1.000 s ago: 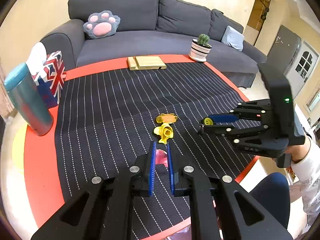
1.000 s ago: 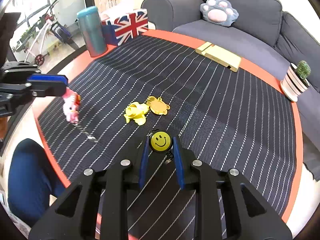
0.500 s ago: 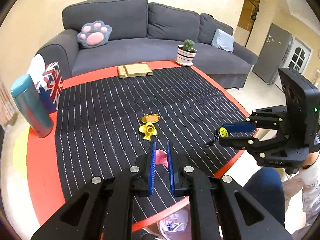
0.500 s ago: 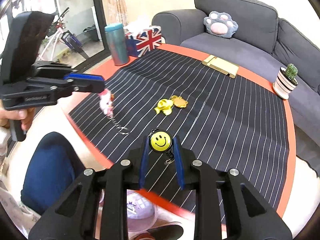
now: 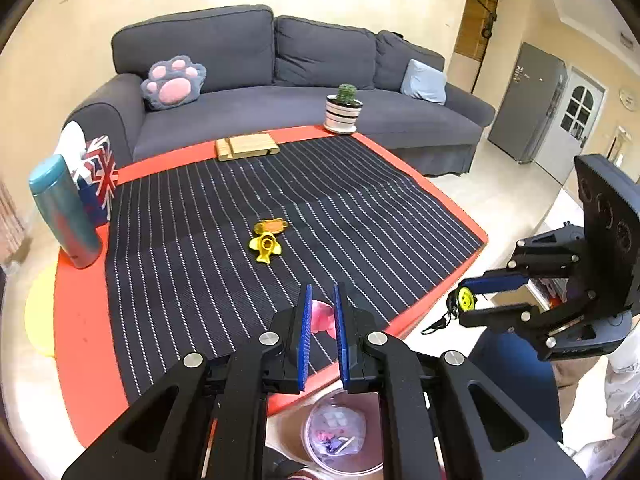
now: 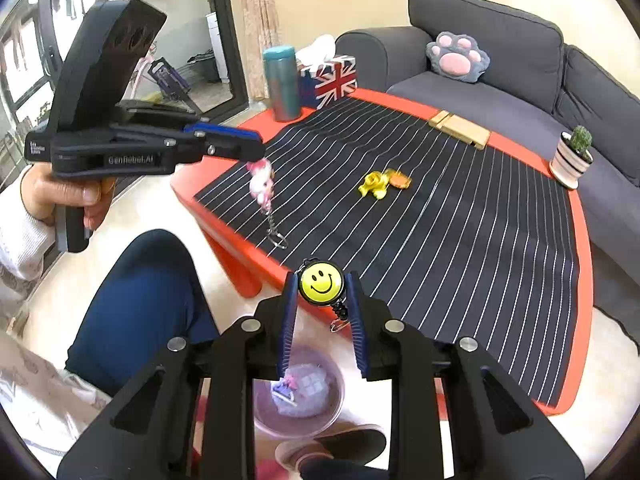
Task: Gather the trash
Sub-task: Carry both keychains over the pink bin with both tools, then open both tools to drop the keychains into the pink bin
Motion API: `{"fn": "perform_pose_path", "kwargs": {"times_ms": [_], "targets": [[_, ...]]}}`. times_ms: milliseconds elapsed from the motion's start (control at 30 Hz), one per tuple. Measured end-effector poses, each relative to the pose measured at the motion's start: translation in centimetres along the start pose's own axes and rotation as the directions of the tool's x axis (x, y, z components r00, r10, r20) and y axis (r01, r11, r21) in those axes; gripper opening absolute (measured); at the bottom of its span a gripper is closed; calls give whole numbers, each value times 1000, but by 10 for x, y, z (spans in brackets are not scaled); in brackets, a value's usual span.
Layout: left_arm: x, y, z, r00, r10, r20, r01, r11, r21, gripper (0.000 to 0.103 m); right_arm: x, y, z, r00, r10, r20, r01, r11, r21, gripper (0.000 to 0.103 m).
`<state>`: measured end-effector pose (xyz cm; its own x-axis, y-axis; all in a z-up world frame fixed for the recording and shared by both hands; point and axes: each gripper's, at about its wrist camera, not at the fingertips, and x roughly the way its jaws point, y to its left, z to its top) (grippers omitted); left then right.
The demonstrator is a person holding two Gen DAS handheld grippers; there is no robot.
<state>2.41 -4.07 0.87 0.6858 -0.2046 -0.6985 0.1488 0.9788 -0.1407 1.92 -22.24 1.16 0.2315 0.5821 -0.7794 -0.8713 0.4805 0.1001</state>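
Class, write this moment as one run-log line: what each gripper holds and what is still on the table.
left gripper: shut on pink keychain | right gripper: shut on smiley badge | on table: yellow toys | bin: below

Left tool [image 5: 321, 322] clamped, right tool [image 6: 322, 300] clamped, both angled downward

Bin [image 5: 340, 432] contents blurred; pink keychain [image 5: 322, 318] mostly hidden between pads.
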Motion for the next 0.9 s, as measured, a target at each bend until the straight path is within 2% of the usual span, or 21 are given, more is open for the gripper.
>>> {"fn": "perform_pose_path", "kwargs": {"times_ms": [400, 700, 767, 800, 833, 900], "targets": [[-12, -27, -29, 999, -44, -15, 45, 999, 23, 11, 0, 31, -42, 996, 68, -52, -67, 998, 21, 24], [-14, -33, -43, 998, -64, -28, 64, 998, 19, 11, 9, 38, -58, 992, 93, -85, -90, 995, 36, 25], [-15, -35, -45, 997, -65, -32, 65, 998, 18, 11, 10, 38, -60, 993, 79, -85, -75, 996, 42, 40], [-14, -34, -46, 997, -65, -33, 65, 998, 18, 11, 9, 37, -60, 994, 71, -80, -68, 997, 47, 60], [-14, -35, -47, 997, -65, -35, 65, 998, 19, 11, 8, 37, -61, 995, 69, -69, -65, 996, 55, 72], [-14, -35, -49, 997, -67, -38, 68, 997, 19, 11, 3, 34, -61, 997, 65, -47, -61, 996, 71, 81]]}}
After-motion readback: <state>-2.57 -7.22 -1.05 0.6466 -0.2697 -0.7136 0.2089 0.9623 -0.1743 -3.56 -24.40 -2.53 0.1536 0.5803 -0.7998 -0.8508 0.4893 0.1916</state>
